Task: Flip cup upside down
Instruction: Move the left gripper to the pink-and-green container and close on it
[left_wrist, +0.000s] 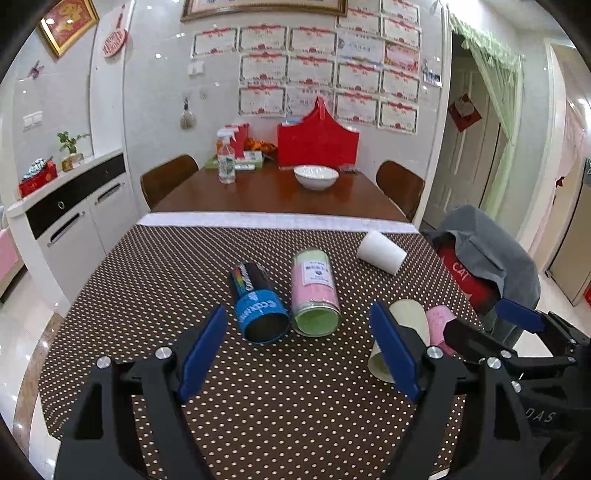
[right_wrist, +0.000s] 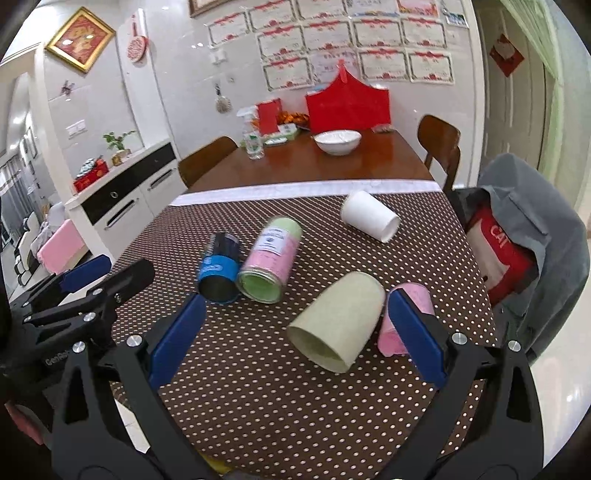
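Several cups lie on their sides on the dotted brown tablecloth (left_wrist: 184, 266). A blue-and-black cup (left_wrist: 258, 302) and a pink-and-green cup (left_wrist: 314, 291) lie side by side, mouths toward me. A white cup (left_wrist: 380, 253) lies farther back. A pale green cup (right_wrist: 340, 317) and a pink cup (right_wrist: 413, 295) lie near the right. My left gripper (left_wrist: 299, 350) is open and empty just short of the blue cup. My right gripper (right_wrist: 295, 332) is open, with the pale green cup between its fingers, not gripped.
A wooden dining table behind holds a white bowl (left_wrist: 316, 176), a spray bottle (left_wrist: 226, 158) and a red bag (left_wrist: 317, 140). A chair draped with grey cloth (left_wrist: 487, 251) stands at the right table edge. A white cabinet (left_wrist: 74, 218) stands at left.
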